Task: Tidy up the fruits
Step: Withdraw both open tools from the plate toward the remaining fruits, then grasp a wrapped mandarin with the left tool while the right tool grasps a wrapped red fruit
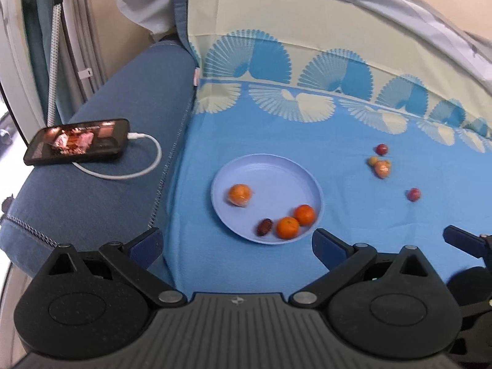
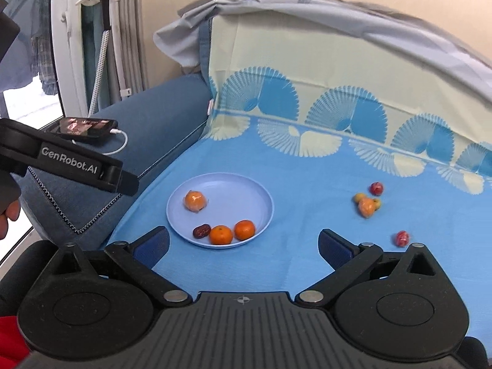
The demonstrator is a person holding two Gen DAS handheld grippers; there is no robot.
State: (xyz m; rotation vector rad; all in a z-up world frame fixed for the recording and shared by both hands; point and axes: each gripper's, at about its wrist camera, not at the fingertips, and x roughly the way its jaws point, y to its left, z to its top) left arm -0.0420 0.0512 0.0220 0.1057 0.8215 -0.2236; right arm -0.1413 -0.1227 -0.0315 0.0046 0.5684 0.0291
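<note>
A pale blue plate (image 1: 276, 169) (image 2: 233, 184) lies on the blue cloth. It holds a wrapped orange (image 1: 239, 194) (image 2: 194, 200), two bare mandarins (image 1: 287, 227) (image 1: 304, 214) (image 2: 220, 235) (image 2: 244, 229) and a dark date (image 1: 264, 226) (image 2: 201, 231). Right of the plate lie loose fruits: a wrapped orange with small yellow ones (image 1: 381, 167) (image 2: 366, 205) and two red ones (image 1: 382, 149) (image 1: 414, 194) (image 2: 376, 188) (image 2: 402, 238). My left gripper (image 1: 236, 244) stands open just short of the plate, empty. My right gripper (image 2: 243, 244) is also open and empty, near the plate's front edge.
A phone (image 1: 77, 145) (image 2: 87, 126) on a white charging cable (image 1: 147, 166) rests on the dark blue sofa arm (image 1: 123, 107) at the left. The patterned cloth (image 1: 307, 46) climbs the backrest behind. A window frame (image 2: 64, 46) stands far left.
</note>
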